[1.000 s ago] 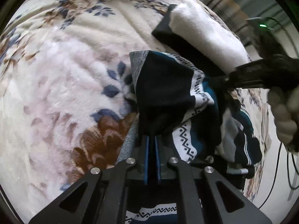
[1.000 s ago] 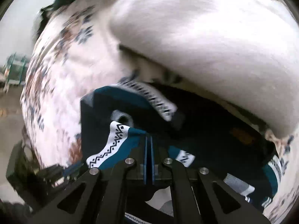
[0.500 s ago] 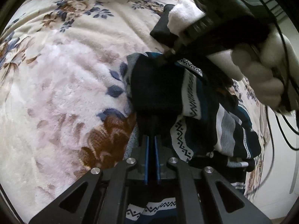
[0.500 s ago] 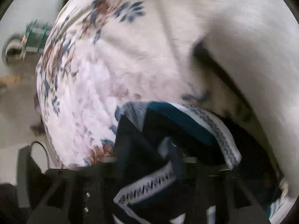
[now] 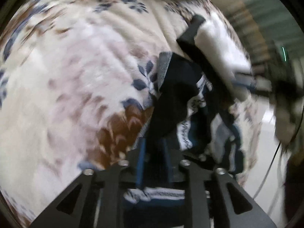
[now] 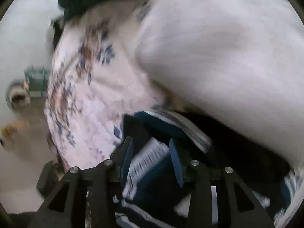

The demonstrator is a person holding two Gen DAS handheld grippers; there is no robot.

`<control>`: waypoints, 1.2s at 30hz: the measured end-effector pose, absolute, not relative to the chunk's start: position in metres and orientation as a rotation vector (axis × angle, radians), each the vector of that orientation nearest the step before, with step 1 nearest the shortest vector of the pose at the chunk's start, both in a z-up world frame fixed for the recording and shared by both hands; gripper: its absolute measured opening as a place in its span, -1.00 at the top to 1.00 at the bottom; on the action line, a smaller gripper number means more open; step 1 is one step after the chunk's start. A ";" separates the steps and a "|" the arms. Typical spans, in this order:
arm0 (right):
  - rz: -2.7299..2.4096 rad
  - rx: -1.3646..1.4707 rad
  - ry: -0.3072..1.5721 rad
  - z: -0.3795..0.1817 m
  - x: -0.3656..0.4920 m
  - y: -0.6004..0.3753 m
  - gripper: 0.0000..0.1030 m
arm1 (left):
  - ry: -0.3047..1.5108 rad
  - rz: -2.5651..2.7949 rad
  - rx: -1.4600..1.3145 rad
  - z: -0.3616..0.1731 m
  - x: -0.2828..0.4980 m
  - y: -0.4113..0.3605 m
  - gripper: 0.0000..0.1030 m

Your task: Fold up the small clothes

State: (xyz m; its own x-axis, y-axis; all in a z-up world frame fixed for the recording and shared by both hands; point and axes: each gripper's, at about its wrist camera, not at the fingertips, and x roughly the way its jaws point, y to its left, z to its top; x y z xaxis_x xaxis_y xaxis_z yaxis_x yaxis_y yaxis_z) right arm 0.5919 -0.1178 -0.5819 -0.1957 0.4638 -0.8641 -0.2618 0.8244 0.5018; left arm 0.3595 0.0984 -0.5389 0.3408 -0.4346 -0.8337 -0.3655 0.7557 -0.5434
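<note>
Over the cream floral fleece blanket [image 5: 79,87], the left gripper [image 5: 154,163] is reaching forward low, its blue-padded jaws standing slightly apart with dark cloth of the navy, teal and white patterned knit garment [image 5: 176,95] lying between them. Half a second ago those jaws were pinching the fabric tightly; now they are parting. At the blurred right edge of this view, the gloved hand is drawing away. Seen from its own camera, the right gripper [image 6: 151,159] is spreading wide, a white patterned band of the garment lying loosely between its fingers, beside a folded white fleece item [image 6: 218,57].
</note>
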 end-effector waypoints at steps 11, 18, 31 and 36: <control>-0.046 0.247 1.610 -0.576 0.504 -0.365 0.19 | 1.293 -0.054 -1.177 -0.586 0.375 0.049 0.20; -0.084 0.510 1.674 -0.636 0.462 -0.406 0.31 | 1.223 0.077 -1.141 -0.585 0.383 0.057 0.91; -0.134 0.556 1.572 -0.611 0.463 -0.434 0.96 | 1.304 0.071 -0.973 -0.581 0.357 0.067 0.91; -0.146 0.622 1.645 -0.636 0.463 -0.445 0.76 | 1.393 0.017 -0.922 -0.580 0.352 0.063 0.69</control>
